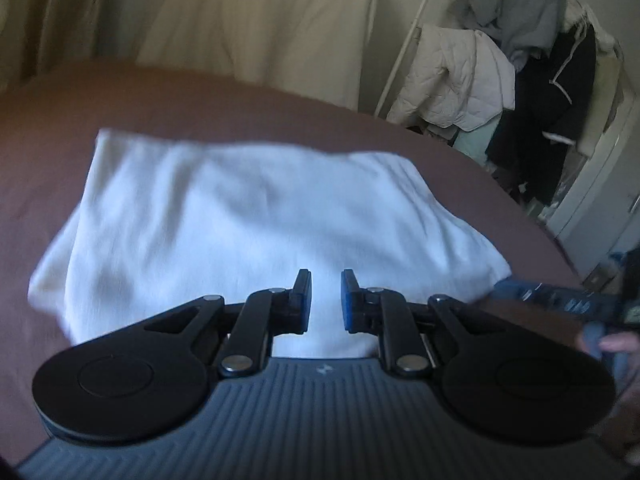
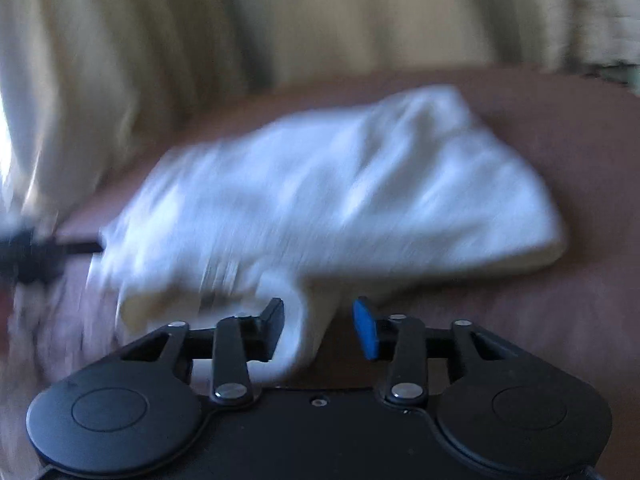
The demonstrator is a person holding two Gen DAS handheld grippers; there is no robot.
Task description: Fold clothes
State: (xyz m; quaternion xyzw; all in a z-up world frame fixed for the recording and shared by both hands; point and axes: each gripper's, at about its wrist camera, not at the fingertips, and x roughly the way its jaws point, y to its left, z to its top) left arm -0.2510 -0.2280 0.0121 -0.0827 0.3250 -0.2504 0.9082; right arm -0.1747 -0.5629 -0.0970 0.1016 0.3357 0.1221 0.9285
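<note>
A white garment lies folded into a rough rectangle on the brown bed sheet. My left gripper hovers over its near edge, open, with a narrow gap and nothing pinched. In the blurred right wrist view the same garment lies rumpled. My right gripper is open at its near edge. A loose fold of the cloth hangs between the fingers, close to the left finger, unclamped. The right gripper and a hand show at the right edge of the left wrist view.
Beige curtains hang behind the bed. A rack piled with jackets and clothes stands at the far right, beside a pale door. Brown sheet surrounds the garment. The left gripper is a dark blur at the left edge.
</note>
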